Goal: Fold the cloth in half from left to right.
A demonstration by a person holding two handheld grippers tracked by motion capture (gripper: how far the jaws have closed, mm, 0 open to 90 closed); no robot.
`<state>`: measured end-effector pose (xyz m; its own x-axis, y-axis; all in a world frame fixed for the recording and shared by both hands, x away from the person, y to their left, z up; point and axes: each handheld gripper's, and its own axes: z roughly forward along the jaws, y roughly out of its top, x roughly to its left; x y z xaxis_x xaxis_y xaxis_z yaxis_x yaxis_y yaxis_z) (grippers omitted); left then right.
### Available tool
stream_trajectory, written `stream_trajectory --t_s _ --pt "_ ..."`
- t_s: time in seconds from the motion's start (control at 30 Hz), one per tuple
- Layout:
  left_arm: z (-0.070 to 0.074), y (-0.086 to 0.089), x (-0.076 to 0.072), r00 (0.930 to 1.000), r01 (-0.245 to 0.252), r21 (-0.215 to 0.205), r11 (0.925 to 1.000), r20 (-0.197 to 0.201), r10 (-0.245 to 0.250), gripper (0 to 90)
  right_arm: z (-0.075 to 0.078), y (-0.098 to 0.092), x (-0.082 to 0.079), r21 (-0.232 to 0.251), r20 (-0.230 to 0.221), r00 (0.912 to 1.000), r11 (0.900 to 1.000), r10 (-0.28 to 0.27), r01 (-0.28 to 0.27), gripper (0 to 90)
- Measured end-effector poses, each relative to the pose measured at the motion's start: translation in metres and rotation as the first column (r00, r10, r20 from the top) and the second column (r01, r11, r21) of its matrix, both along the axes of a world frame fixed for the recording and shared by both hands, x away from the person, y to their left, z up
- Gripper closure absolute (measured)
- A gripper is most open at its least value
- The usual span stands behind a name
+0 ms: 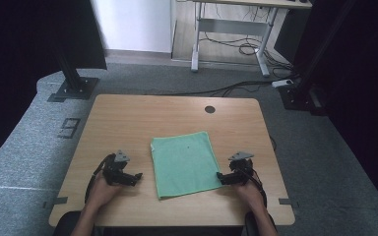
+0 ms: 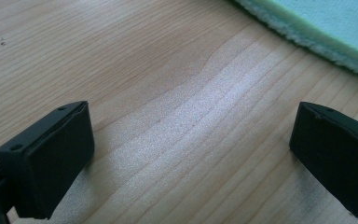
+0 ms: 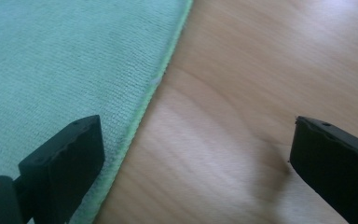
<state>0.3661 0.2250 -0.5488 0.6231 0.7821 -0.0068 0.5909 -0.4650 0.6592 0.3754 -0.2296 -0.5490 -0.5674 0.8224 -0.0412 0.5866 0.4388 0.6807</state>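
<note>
Green cloth (image 1: 184, 163) flat at table (image 1: 128, 118) centre, between both grippers. Right gripper (image 1: 221, 178) nearer, jaws spread, straddling cloth's right edge near front corner. Left gripper (image 1: 137, 177) jaws spread too, over bare wood, cloth edge (image 2: 307, 32) just ahead, not touching.

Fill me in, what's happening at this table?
A person holds a tool in each hand over a wooden table, flanking a folded green cloth. The left tool is open above bare wood, short of the cloth. The right tool is open, straddling the cloth's right edge. Nothing is gripped.
</note>
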Motion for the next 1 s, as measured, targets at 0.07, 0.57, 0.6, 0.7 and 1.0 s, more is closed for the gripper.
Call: stream_trajectory --t_s 0.07,0.57,0.6,0.7,1.0 --pt "0.0 0.0 0.0 1.0 -0.002 0.0 1.0 0.0 0.002 0.0 0.0 -0.003 0.003 -0.008 0.01 0.9995 1.0 -0.029 0.029 3.4" --pt "0.007 -0.004 0.005 0.9992 -0.031 -0.006 0.9995 -0.026 0.031 13.4 -0.006 -0.014 0.008 0.067 -0.003 0.9966 0.994 -0.083 0.083 0.6" --pt "0.008 -0.004 0.007 0.9988 -0.03 -0.022 0.9993 -0.04 0.029 14.1 -0.006 -0.014 0.008 0.067 -0.001 0.9965 0.994 -0.084 0.084 0.1" --pt "0.012 -0.006 0.012 0.999 -0.027 -0.033 0.9991 -0.035 0.026 14.9 -0.008 -0.014 0.007 0.075 0.008 0.996 0.993 -0.089 0.088 0.0" --pt "0.032 -0.015 0.029 0.9997 -0.023 -0.061 0.9979 0.012 0.024 25.8 -0.008 -0.014 0.007 0.076 0.009 0.9958 0.993 -0.091 0.09 0.0"
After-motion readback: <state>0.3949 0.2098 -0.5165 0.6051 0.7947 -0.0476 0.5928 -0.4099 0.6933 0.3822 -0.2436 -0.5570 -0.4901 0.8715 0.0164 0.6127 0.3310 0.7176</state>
